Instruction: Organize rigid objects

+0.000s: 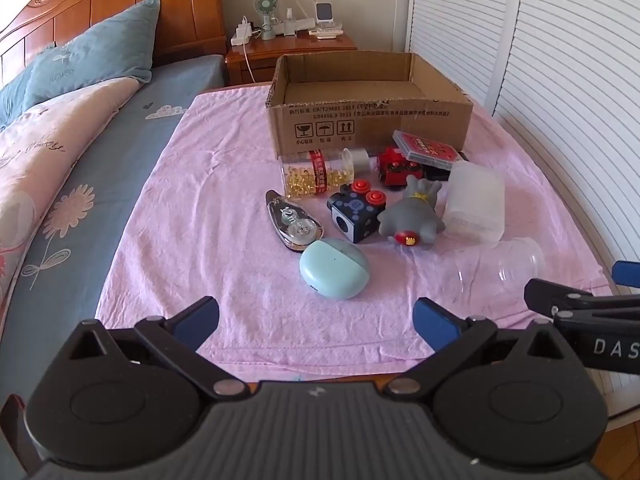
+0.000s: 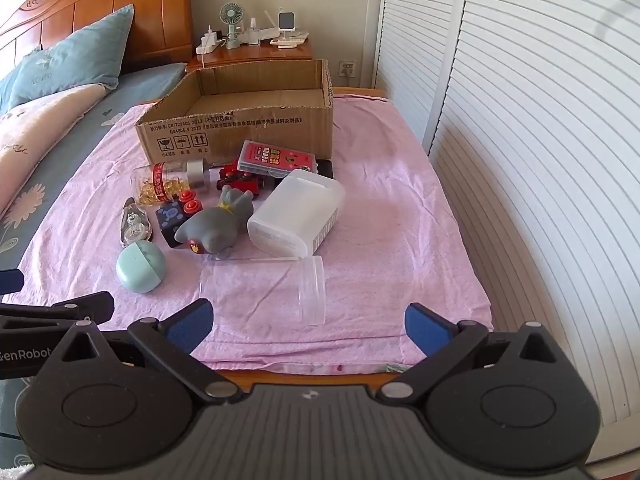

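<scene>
A: How do the claws stand?

B: The left gripper [image 1: 316,322] has its jaws wide apart, with nothing between them. The right gripper [image 2: 308,326] is the same, spread wide and empty. Both hang over the near edge of the pink cloth [image 1: 224,208].

A: And the objects?

B: They are clustered before the open box [image 1: 372,116], which stands at twelve o'clock in the left view. The teal case [image 1: 334,274] lies nearest the left claw. At ten o'clock from it lies the tape roller [image 1: 290,222], at one o'clock the cube [image 1: 354,216]. The grey toy [image 2: 218,226] leans on the white container [image 2: 296,216]. The clear jar [image 2: 266,286] lies on its side, just ahead of the right claw. The pill bottle [image 2: 168,184] lies at eleven o'clock.
</scene>
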A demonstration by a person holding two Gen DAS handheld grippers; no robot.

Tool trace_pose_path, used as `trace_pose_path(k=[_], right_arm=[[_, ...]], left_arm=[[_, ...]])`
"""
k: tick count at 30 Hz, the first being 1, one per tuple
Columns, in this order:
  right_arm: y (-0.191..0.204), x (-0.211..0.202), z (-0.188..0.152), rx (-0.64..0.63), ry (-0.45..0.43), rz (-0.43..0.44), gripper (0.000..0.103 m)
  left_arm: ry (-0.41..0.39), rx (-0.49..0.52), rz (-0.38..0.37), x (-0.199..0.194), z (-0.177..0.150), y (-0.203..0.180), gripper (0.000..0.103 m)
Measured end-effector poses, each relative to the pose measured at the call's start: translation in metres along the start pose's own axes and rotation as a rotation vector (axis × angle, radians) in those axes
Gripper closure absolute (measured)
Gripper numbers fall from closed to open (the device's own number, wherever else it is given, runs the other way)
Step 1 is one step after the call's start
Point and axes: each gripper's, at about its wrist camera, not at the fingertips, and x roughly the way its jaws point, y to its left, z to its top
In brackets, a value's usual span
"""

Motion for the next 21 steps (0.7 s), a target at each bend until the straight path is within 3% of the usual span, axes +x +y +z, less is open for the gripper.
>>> trace_pose_path(k=[21], right_arm=[[-0.0010, -0.0006, 0.0006, 0.005, -0.003, 0.003, 0.000]], left_arm=[[0.003, -0.008, -0.004, -0.0012, 0.0018, -0.0010, 0.001]])
